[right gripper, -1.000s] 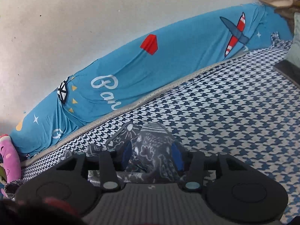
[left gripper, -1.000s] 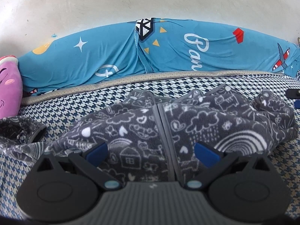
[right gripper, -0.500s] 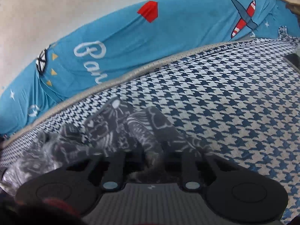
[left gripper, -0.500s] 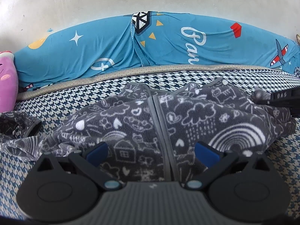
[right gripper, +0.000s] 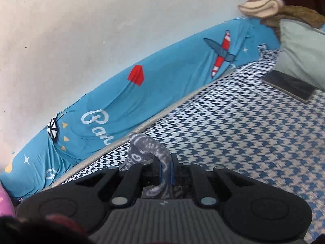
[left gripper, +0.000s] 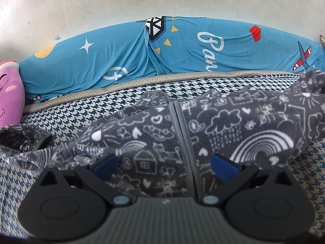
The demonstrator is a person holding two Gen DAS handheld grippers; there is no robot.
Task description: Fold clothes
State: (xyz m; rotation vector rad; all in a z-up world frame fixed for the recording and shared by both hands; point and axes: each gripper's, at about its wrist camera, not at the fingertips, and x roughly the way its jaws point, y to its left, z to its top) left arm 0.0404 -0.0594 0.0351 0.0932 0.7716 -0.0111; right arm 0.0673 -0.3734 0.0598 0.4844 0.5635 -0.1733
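Observation:
A grey fleece jacket with white doodle print and a centre zip lies spread on the houndstooth bed cover. My left gripper hovers over its lower front, blue pads wide apart and open, with fabric under them but not pinched. In the right wrist view a fold of the same jacket arches up between the fingers of my right gripper, whose jaws are closing and pinch it. The jacket's right side is raised off the bed at the edge of the left wrist view.
A long blue printed bolster runs along the white wall. A pink plush sits at far left. A dark flat device and a pale green pillow lie at far right on the bed cover.
My right gripper shut on a fold of the jacket and lifted it off the bed. The jacket's right side rose in the left wrist view. The left gripper stayed open and in place.

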